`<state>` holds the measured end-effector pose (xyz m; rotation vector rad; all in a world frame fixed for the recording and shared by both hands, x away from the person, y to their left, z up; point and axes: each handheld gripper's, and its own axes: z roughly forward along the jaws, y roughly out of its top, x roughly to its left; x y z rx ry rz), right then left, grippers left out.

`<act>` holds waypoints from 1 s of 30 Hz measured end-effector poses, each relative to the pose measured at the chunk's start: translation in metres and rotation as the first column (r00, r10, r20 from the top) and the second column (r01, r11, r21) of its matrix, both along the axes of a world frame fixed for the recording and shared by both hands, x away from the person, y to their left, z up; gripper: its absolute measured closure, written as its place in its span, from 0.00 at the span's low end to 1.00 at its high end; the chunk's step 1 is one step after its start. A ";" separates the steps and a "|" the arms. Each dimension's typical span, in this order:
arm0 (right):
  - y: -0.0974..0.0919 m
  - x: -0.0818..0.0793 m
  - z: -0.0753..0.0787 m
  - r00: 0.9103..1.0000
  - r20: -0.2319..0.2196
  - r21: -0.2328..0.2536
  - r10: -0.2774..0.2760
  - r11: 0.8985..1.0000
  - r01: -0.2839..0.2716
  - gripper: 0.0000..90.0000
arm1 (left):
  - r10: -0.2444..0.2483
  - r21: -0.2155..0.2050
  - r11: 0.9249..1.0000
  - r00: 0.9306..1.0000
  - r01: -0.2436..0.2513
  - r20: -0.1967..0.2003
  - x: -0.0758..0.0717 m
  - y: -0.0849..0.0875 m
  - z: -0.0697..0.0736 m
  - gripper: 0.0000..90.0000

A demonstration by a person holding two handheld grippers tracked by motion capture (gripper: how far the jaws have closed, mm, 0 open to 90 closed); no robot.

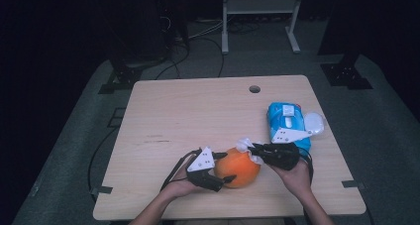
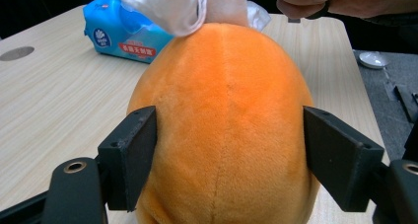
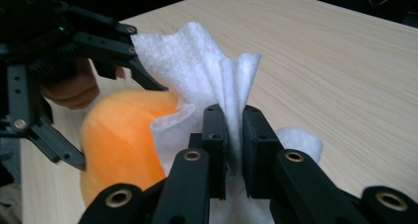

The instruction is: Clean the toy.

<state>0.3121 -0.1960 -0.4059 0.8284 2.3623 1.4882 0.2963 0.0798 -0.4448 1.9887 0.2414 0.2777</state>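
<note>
Where jaws clamp it, the plush toy [image 2: 224, 125] is orange, egg-shaped

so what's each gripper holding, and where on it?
Left gripper clamps the orange plush by its sides. Right gripper pinches the white wipe at its bunched middle.

The high view looks forward and down from above the person's side, taking in the whole wooden table [image 1: 198, 116] with floor beyond. The left gripper view sits low and very close behind an orange plush ball [image 2: 224, 125], facing across the table toward a blue wipes pack [image 2: 123, 34] in its upper left. The right gripper view, equally close, looks along its jaws at a white wipe [image 3: 207, 81]. All three views share the ball [image 1: 240, 166] [image 3: 123, 145], the wipe [image 1: 247, 146] [image 2: 187, 4] and the tabletop.
</note>
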 end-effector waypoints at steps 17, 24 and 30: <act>-0.011 0.005 -0.005 1.000 -0.017 -0.023 -0.016 1.000 0.016 0.90 | -0.041 0.040 0.998 0.997 0.038 0.069 -0.009 -0.004 0.001 0.27; 0.004 -0.006 0.005 0.999 0.015 -0.020 0.033 0.999 -0.032 0.90 | -0.041 0.043 0.998 0.997 0.038 0.064 -0.008 -0.003 0.001 0.27; 0.000 -0.003 0.003 1.000 0.009 -0.039 0.029 0.999 -0.029 0.90 | -0.037 0.046 0.998 0.997 0.034 0.065 -0.008 -0.003 0.001 0.27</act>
